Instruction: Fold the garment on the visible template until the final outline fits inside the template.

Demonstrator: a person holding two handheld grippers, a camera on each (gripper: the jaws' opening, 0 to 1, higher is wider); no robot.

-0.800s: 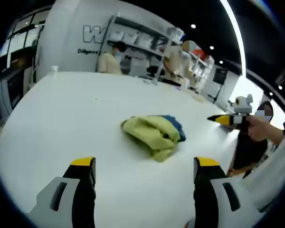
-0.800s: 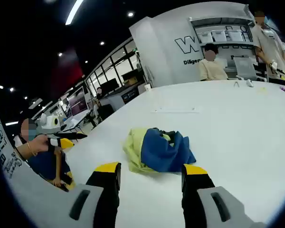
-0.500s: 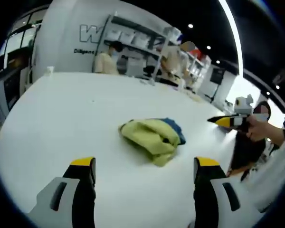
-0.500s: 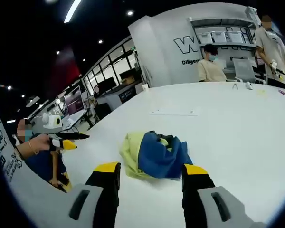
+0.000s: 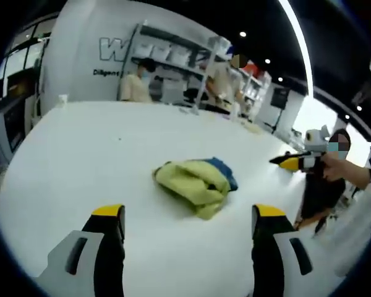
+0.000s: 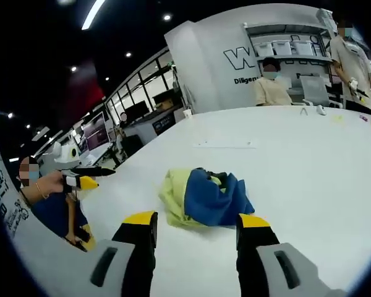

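Left gripper (image 5: 190,213), black jaws tipped yellow: spread wide, nothing between them, raised above the large white table (image 5: 80,161).

Right gripper (image 6: 198,221), same black and yellow build: jaws likewise wide apart and empty, over the same table.

Crumpled yellow-green and blue garment (image 5: 195,181): bunched in a loose heap on the table, ahead of the left jaws and between their lines, well apart from both tips. In the left gripper view, mostly yellow-green with a blue edge at the far right side. In the right gripper view, garment (image 6: 204,197) just ahead of the jaw tips and between them, blue layer on top and toward the right jaw, yellow-green showing toward the left jaw. Contact with the tips: none visible.

Thin rectangular outline (image 6: 226,145) on the table surface: beyond the garment, apart from it, seen in the right gripper view.

Background: white wall with dark lettering (image 5: 111,52), shelving unit with white boxes (image 5: 179,59), seated person in a pale yellow top (image 6: 271,86).
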